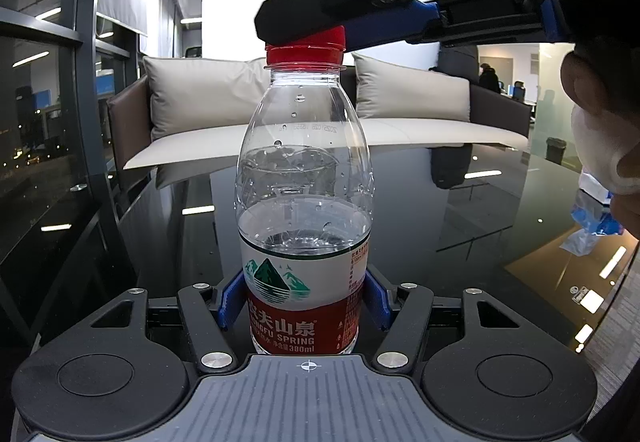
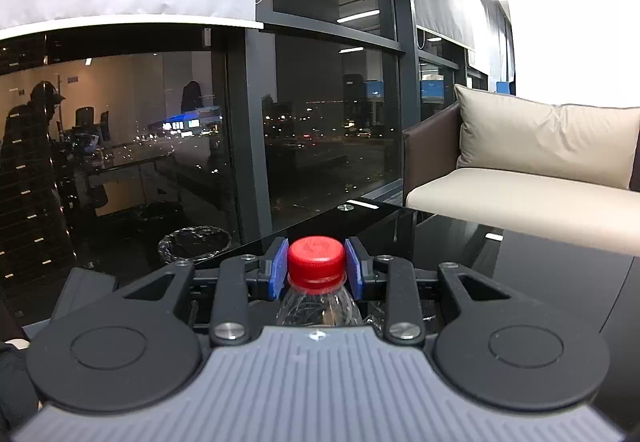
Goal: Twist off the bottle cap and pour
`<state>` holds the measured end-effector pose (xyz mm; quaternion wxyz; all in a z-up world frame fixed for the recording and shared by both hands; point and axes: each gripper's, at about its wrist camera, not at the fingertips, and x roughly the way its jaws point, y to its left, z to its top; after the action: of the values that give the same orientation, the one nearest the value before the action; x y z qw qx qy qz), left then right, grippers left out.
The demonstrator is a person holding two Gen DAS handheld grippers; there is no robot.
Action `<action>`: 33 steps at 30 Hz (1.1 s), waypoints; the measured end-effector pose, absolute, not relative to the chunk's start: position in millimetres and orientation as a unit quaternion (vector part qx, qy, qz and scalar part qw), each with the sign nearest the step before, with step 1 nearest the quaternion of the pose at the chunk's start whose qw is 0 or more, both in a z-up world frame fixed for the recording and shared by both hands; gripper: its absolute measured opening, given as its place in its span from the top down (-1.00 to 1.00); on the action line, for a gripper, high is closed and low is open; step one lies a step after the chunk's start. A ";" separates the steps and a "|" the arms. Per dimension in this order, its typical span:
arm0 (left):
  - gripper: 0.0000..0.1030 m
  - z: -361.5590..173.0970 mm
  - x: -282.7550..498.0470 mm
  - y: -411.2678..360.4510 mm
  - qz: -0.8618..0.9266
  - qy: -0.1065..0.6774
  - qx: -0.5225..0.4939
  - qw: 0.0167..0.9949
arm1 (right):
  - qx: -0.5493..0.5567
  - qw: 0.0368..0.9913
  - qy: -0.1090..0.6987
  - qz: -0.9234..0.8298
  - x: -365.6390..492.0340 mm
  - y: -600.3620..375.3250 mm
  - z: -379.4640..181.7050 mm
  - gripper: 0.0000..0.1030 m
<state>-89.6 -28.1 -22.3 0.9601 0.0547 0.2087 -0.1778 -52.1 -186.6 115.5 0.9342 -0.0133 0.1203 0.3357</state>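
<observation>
A clear water bottle [image 1: 305,177] with a red and white label stands upright on the black glass table [image 1: 500,209], about half full. My left gripper [image 1: 305,302] is shut on the bottle's lower body, blue pads on both sides. My right gripper [image 2: 317,266] reaches in from the upper right and is shut on the red cap [image 2: 317,260]; the cap also shows in the left wrist view [image 1: 306,49], partly covered by the right gripper's fingers [image 1: 312,11]. The bottle neck [image 2: 318,302] shows below the cap.
A beige sofa with cushions [image 1: 208,97] stands beyond the table's far edge. Dark windows [image 2: 328,129] lie to the left, a bin [image 2: 196,244] on the floor below. Crumpled blue and clear plastic [image 1: 592,230] lies at the table's right. The person's hand [image 1: 600,129] is at the right.
</observation>
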 end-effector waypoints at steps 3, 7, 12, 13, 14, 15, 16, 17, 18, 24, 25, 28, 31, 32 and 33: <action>-0.10 -22.1 -89.1 -28.4 -0.177 0.209 0.055 0.960 | -0.011 0.935 0.126 0.331 -50.4 -187.0 114.6 0.37; -0.10 -22.0 -88.8 -28.5 -0.178 0.209 0.056 0.960 | -0.009 0.937 0.129 0.324 -47.8 -182.9 114.1 0.37; -0.10 -22.4 -87.3 -27.8 -0.180 0.210 0.054 0.959 | -0.010 0.940 0.128 0.318 -45.9 -178.7 112.5 0.36; -0.10 -22.7 -87.0 -27.8 -0.180 0.210 0.055 0.959 | -0.010 0.940 0.127 0.317 -45.8 -178.7 112.2 0.36; -0.10 -22.9 -86.7 -27.7 -0.180 0.210 0.055 0.959 | -0.010 0.940 0.127 0.317 -45.5 -178.7 112.2 0.37; -0.10 -23.1 -86.3 -27.5 -0.180 0.210 0.054 0.959 | -0.011 0.940 0.126 0.317 -45.1 -178.5 112.0 0.37; -0.10 -23.1 -86.0 -27.2 -0.181 0.210 0.054 0.959 | -0.013 0.940 0.124 0.318 -44.6 -178.4 111.9 0.37; -0.10 -23.3 -85.9 -26.9 -0.181 0.210 0.054 0.959 | -0.016 0.939 0.122 0.322 -44.2 -178.3 111.9 0.38; -0.10 -23.6 -85.7 -26.6 -0.181 0.210 0.054 0.959 | -0.020 0.937 0.120 0.326 -43.7 -178.2 111.9 0.38; -0.09 -24.6 -85.5 -27.8 -0.183 0.209 0.060 0.959 | -0.028 0.926 0.107 0.361 -38.5 -188.0 107.8 0.39; -0.09 -24.7 -85.4 -27.9 -0.184 0.209 0.059 0.959 | -0.027 0.925 0.105 0.365 -37.4 -189.9 107.4 0.39; -0.08 -25.0 -85.0 -28.2 -0.187 0.208 0.060 0.958 | -0.025 0.918 0.104 0.381 -32.9 -193.0 107.9 0.39; -0.08 -25.3 -84.6 -28.5 -0.188 0.206 0.061 0.958 | -0.015 0.911 0.103 0.399 -23.9 -198.3 108.2 0.39; -0.08 -25.4 -84.5 -28.7 -0.189 0.205 0.061 0.958 | -0.012 0.910 0.103 0.402 -22.0 -199.6 108.5 0.39; -0.08 -25.6 -84.5 -29.1 -0.189 0.204 0.061 0.959 | -0.010 0.908 0.104 0.405 -20.3 -200.7 108.9 0.39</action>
<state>-84.5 -29.1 -25.6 0.9586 0.0609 0.2045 -0.1889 -20.3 -200.7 108.9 0.9082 -0.0100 0.1036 0.4054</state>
